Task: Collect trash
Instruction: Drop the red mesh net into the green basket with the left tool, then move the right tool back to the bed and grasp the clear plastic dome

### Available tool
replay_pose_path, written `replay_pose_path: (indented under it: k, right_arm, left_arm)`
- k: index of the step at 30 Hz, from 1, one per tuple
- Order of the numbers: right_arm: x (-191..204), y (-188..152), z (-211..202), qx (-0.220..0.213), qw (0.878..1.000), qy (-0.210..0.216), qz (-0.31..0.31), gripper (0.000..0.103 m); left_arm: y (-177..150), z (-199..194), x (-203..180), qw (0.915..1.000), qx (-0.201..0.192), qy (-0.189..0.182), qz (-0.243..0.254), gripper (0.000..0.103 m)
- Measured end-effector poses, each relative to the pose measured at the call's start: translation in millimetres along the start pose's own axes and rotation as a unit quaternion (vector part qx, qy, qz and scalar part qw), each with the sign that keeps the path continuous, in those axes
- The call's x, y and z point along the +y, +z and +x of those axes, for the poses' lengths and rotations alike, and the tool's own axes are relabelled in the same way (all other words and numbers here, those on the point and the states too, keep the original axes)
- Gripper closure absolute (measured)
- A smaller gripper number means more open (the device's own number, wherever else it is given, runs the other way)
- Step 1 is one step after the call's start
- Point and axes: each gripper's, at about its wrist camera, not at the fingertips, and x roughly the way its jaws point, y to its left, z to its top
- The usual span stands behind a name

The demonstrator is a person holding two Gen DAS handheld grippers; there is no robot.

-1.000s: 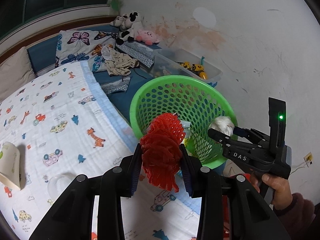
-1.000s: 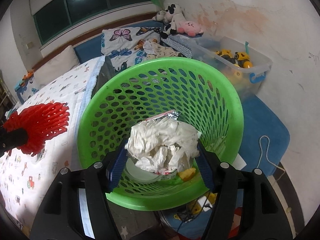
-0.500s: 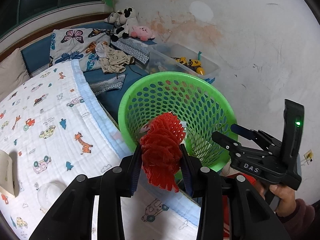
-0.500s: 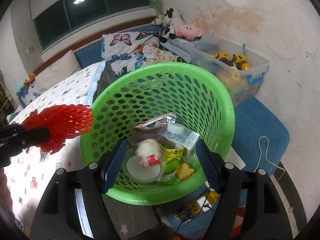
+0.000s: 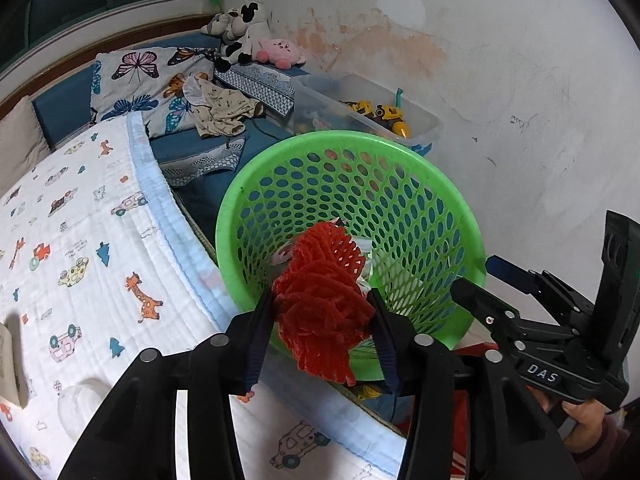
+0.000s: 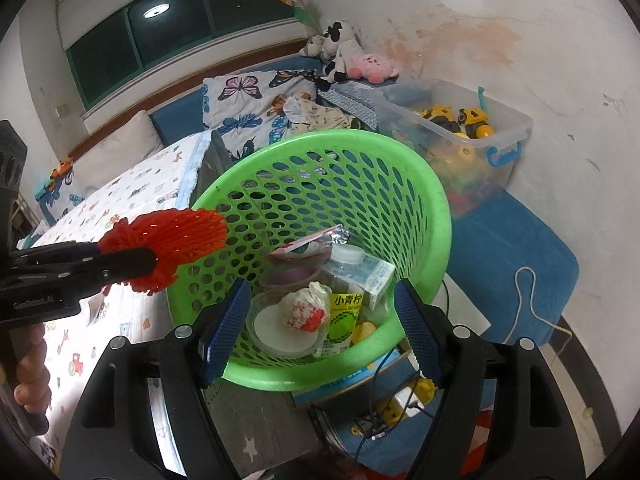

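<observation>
My left gripper (image 5: pixel 320 320) is shut on a red foam fruit net (image 5: pixel 320 300) and holds it over the near rim of the green perforated basket (image 5: pixel 400 152). The net (image 6: pixel 172 240) also shows in the right wrist view at the basket's left rim. My right gripper (image 6: pixel 320 324) is open and empty just above the basket's (image 6: pixel 436 204) near edge. Inside lie a crumpled white tissue wad (image 6: pixel 306 310), a drink carton (image 6: pixel 352 300), a round plastic lid (image 6: pixel 272 328) and a foil wrapper (image 6: pixel 308 242).
The bed with a cartoon-print blanket (image 5: pixel 80 240) lies left of the basket. A clear bin of toys (image 6: pixel 460 140) stands behind it by the wall. A blue mat (image 6: pixel 512 264) with a white cord lies to the right. Boxes and cables (image 6: pixel 380 400) sit under the basket.
My right gripper opened and dropped the white tissue wad into the basket, then drew back a little. My left gripper carried the red net closer, over the basket's rim.
</observation>
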Motion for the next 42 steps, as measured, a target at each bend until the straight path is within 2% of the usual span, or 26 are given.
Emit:
replay_pose_path:
  k: [6,14,18,25,32,42]
  right_arm:
    - [1,-2,1,0.003,1.0,0.002,0.004,0.029]
    - [12,-4,-6,-0.001,1.0,0.01,-0.002,0.029]
    - [22,-7,-10,-0.005,1.0,0.013,-0.004,0.022]
    - [43,-13,-12,-0.001,1.0,0.028,-0.011,0.021]
    - [74,-20,-12,0.003,0.998,0.056,-0.026,0.017]
    - [133,-29,-7,0.012,0.992,0.103,-0.066,0.012]
  left_arm:
    - [-4,-1,1,1.0,-0.001,-0.004,-0.004,0.042]
    - [-11,-16,11,0.9998,-0.011,-0.002,-0.016,0.042]
    - [-19,-30,21,0.9994,-0.021,0.001,-0.027,0.042]
    - [-38,-59,45,0.9979,-0.039,0.017,-0.048,0.041]
    - [-63,-88,79,0.9945,-0.057,0.055,-0.068,0.038]
    - [-97,-129,141,0.9823,-0.08,0.117,-0.123,0.024]
